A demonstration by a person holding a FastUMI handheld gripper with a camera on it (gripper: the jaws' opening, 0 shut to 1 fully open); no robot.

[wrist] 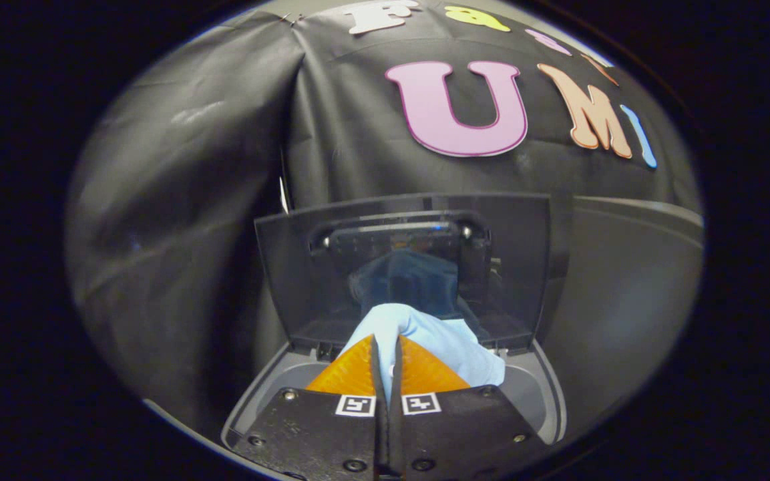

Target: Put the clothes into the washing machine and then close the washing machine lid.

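My gripper is shut on a light blue cloth, which bunches between and just beyond the fingers. It hangs over the open top of a small grey washing machine. The machine's dark see-through lid stands upright just beyond the cloth, and the cloth is mirrored in it as a darker blue shape. The drum opening is mostly hidden behind my fingers and the cloth.
The booth's black cloth wall hangs close behind and to the left of the machine. A grey curved surface lies to the right of the lid.
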